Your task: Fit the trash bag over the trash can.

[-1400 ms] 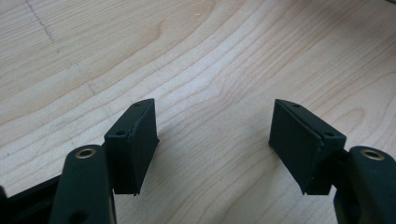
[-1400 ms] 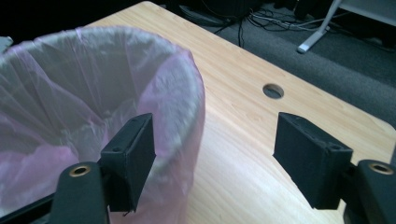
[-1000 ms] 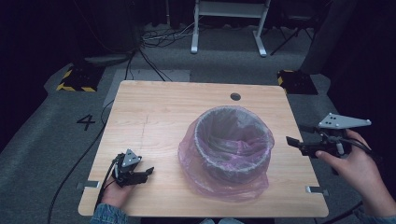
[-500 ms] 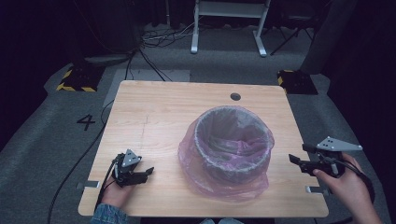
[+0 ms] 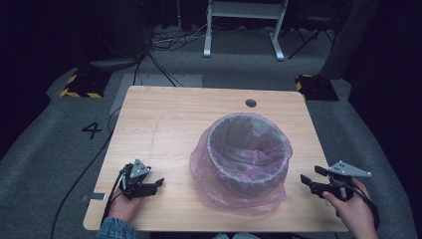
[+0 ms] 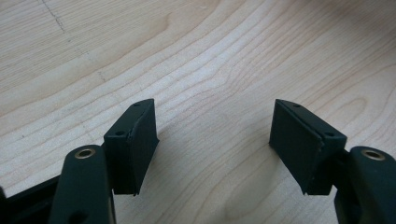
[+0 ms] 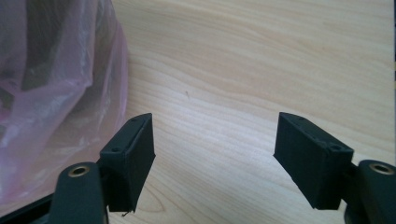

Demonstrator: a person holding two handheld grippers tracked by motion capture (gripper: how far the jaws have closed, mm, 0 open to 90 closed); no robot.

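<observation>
My right gripper [image 5: 309,182] is coming down: a second back it was riding up off the right edge of the desk [image 5: 169,119], now it's sitting low over the near right corner, jaws apart and nothing between them. My left gripper [image 5: 152,185] is staying put at the near left corner, also standing open and empty, resting on bare wood in the left gripper view.

The bin [image 5: 248,149] with the pink bag [image 5: 234,194] isn't moving. It's sitting just ahead-left of my right gripper, close but apart; in the right gripper view the bag [image 7: 51,93] is filling the space left of my left jaw, no contact showing.

My read: I'm parking both grippers low on either side of the bin, either setting up to work the bag skirt or coming to rest. Can't tell which yet.

Orientation: the bin is standing upright, its axis vertical, mouth pointing straight up. The bag is folded over the rim and draping down the outside, bunching loose on the desk around the base, widest on my side.
</observation>
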